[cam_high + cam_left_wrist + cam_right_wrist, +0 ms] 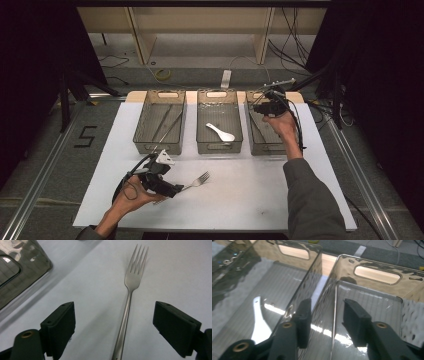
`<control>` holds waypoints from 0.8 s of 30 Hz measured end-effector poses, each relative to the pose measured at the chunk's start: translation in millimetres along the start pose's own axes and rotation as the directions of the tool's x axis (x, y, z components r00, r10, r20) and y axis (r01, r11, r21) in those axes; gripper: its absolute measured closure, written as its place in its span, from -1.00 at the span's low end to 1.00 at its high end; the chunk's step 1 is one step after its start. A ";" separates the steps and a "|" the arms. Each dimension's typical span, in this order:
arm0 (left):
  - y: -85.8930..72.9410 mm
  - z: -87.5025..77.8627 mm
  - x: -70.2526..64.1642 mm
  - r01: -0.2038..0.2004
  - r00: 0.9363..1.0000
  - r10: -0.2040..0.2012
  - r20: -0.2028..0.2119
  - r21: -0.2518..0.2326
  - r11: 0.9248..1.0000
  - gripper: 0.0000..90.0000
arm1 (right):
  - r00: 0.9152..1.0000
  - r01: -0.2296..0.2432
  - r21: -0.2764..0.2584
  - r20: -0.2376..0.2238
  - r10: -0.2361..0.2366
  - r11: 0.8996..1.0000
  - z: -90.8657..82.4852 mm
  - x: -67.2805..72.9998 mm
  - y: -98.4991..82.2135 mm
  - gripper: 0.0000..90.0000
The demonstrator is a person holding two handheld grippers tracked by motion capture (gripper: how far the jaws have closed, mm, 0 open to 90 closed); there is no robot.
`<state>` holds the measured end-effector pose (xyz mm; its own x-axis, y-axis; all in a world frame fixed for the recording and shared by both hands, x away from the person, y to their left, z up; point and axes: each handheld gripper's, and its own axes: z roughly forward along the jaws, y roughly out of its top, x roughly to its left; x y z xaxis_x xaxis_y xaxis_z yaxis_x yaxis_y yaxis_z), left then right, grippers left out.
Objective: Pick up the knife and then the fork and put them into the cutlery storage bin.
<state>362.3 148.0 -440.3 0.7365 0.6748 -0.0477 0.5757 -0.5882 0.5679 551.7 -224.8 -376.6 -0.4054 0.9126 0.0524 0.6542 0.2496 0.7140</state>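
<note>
Near the tabletop's front edge, the left gripper (176, 189) is straddling the fork (126, 305) with wide jaws; the right gripper (325, 322), jaws parted and empty, is hovering over the right bin (265, 142).

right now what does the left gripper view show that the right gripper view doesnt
Left gripper view: a metal fork lying on the white table, its handle running between the open left tool with neither jaw touching it.
Right gripper view: the white spoon in the middle bin, the right bin beside it, and the right tool, jaws apart.
Both: clear bins and black jaws.
</note>
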 end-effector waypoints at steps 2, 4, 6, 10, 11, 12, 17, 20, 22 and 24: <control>-0.3 0.6 0.1 0.002 1.000 -0.002 -0.001 0.005 1.000 -0.60 | 1.000 0.016 -0.021 -0.016 -0.016 1.000 -7.8 0.9 -3.1 0.14; 0.0 0.6 0.6 0.003 1.000 -0.003 -0.003 0.005 1.000 -0.61 | 0.999 0.021 -0.040 -0.044 -0.023 0.999 -16.7 1.9 -7.7 0.04; 0.3 0.4 0.7 0.010 1.000 -0.010 -0.007 -0.001 1.000 -0.61 | 0.997 0.026 -0.055 -0.072 -0.030 0.998 -25.7 3.5 -13.4 -0.04; 0.0 0.7 1.6 0.012 1.000 -0.012 -0.008 0.007 1.000 -0.61 | 0.991 0.039 -0.084 -0.128 -0.049 0.996 -44.1 10.5 -28.7 -0.16; 0.1 0.9 1.7 0.011 1.000 -0.011 -0.008 0.008 1.000 -0.61 | 0.988 0.042 -0.089 -0.142 -0.054 0.995 -48.4 13.1 -33.0 -0.18; 0.1 1.1 1.6 0.012 1.000 -0.012 -0.007 0.011 1.000 -0.61 | 0.986 0.050 -0.094 -0.152 -0.064 0.994 -52.7 16.0 -37.4 -0.20; 0.5 1.2 2.2 0.014 1.000 -0.014 -0.005 0.015 1.000 -0.61 | 0.974 0.071 -0.116 -0.206 -0.094 0.991 -70.1 30.6 -60.6 -0.29; 0.4 2.0 2.3 0.016 1.000 -0.015 -0.004 0.018 1.000 -0.61 | 0.967 0.077 -0.129 -0.231 -0.105 0.989 -78.2 39.0 -74.7 -0.33; 0.7 1.7 2.5 0.014 1.000 -0.014 -0.004 0.023 1.000 -0.61 | 0.963 0.078 -0.134 -0.248 -0.109 0.988 -82.4 43.6 -83.9 -0.35; 0.7 1.7 2.4 0.013 1.000 -0.013 -0.004 0.024 1.000 -0.61 | 0.960 0.083 -0.135 -0.257 -0.116 0.987 -85.3 46.8 -93.3 -0.36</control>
<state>365.1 148.4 -441.4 0.7274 0.6843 -0.0514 0.5937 -0.5899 0.5473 417.2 -233.0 -381.2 -0.6285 0.7638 0.1469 0.5262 0.2784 0.8035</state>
